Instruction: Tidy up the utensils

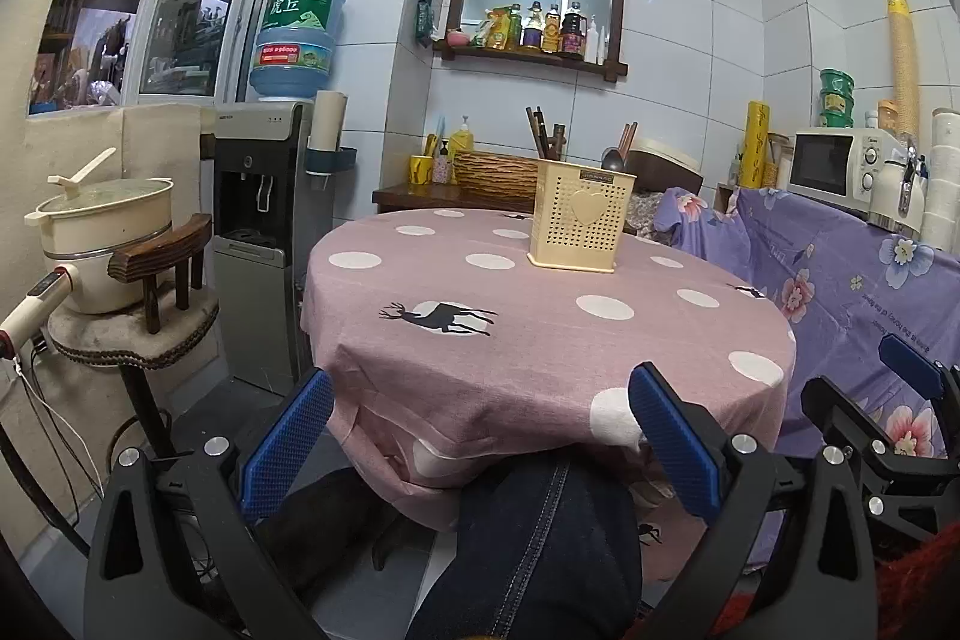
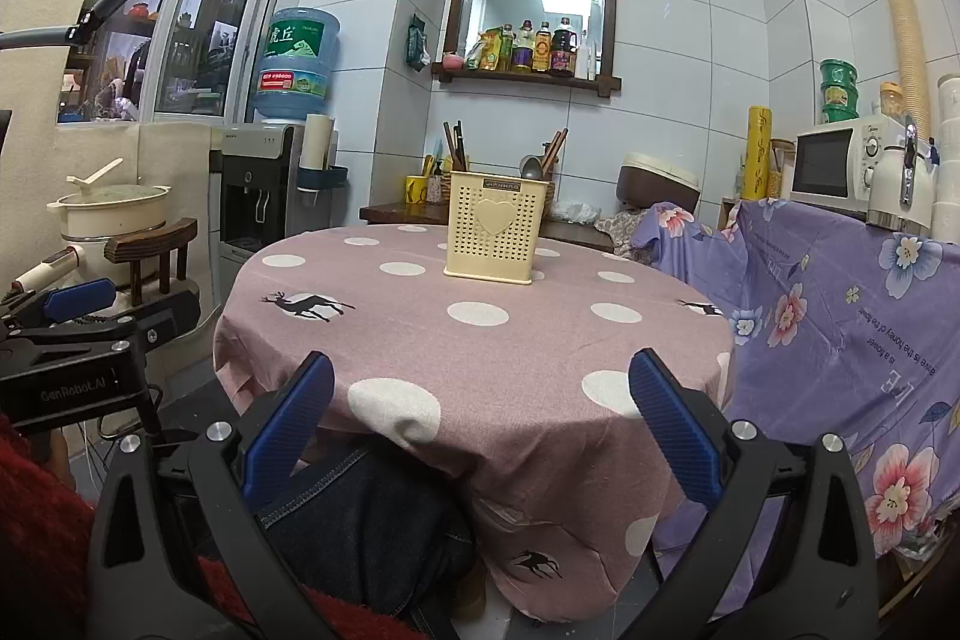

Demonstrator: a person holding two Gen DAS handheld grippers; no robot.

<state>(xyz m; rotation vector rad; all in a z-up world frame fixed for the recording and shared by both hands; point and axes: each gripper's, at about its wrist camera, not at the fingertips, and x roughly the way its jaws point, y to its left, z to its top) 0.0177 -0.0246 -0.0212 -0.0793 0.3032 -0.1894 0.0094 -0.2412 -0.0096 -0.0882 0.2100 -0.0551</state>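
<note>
Utensils (image 2: 455, 148) stood in the holder (image 2: 495, 229) at twelve o'clock on the tabletop (image 2: 540, 340); left claw (image 1: 480, 436) and right claw (image 2: 480, 424) gaped wide, empty.

One cream utensil basket (image 2: 495, 232) ahead of the jaws, centre. One round table (image 2: 480, 340) under it. One water jug (image 2: 295, 64) far left. One microwave (image 2: 831, 166) far right. One rice cooker (image 2: 657, 181) right of the basket. One pot (image 1: 105, 220) left. Chopsticks in the basket: count unclear.

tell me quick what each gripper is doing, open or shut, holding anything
left gripper: open, holding nothing, short of the table.
right gripper: open, holding nothing.
</note>
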